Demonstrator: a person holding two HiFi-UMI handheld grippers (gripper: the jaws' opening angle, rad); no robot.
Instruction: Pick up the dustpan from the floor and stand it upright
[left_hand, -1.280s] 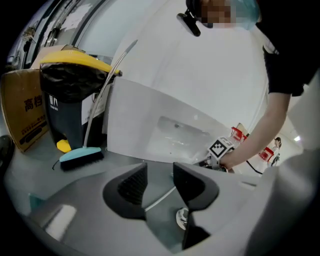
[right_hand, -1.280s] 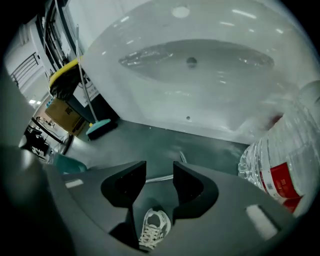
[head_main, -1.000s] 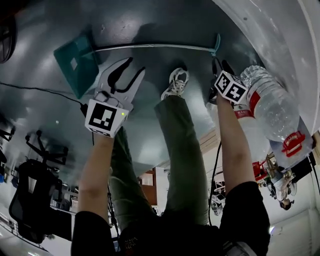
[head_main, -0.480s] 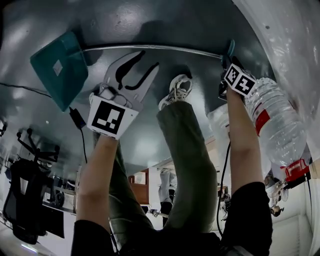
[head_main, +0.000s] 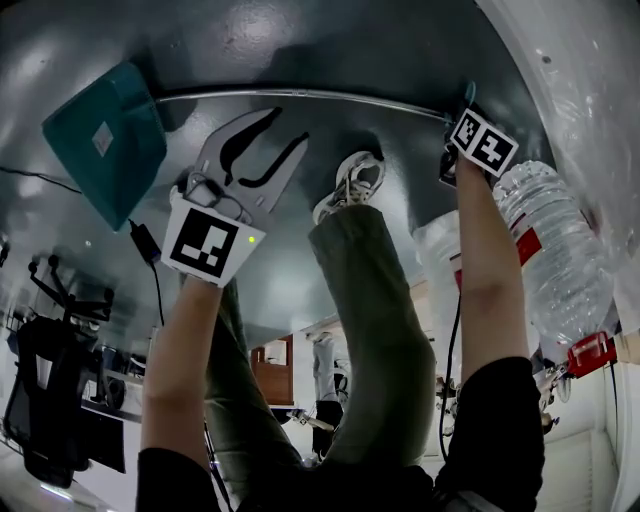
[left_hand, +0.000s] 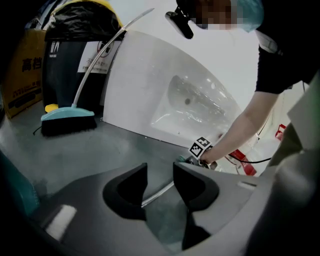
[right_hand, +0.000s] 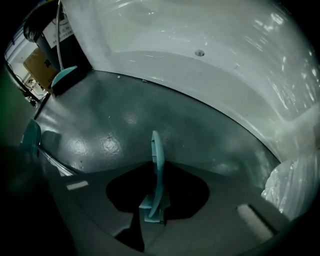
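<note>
The dustpan lies flat on the dark floor, its teal pan (head_main: 100, 145) at the left. Its long metal shaft (head_main: 300, 95) runs right to a teal grip (head_main: 466, 95). My right gripper (head_main: 458, 118) points steeply down at that end. In the right gripper view the teal grip (right_hand: 157, 170) stands between the jaws of my right gripper (right_hand: 157, 195), which are closing, and the dark pads lie against both its sides. My left gripper (head_main: 285, 125) hangs open just above the shaft's middle. The shaft (left_hand: 157, 192) shows through the gap of my left gripper (left_hand: 160, 172), untouched.
A white tub (left_hand: 190, 100) lies along the floor's far side. A teal broom (left_hand: 67, 120) leans against a bin with a black bag (left_hand: 75, 30). Large water bottles (head_main: 550, 250) stand at the right. My shoe (head_main: 350, 180) and a black cable (head_main: 150, 250) are close by.
Both grippers have sunk toward the floor. The right one came down over the handle's teal end, and the left one lowered over the shaft. The dustpan lies where it was.
</note>
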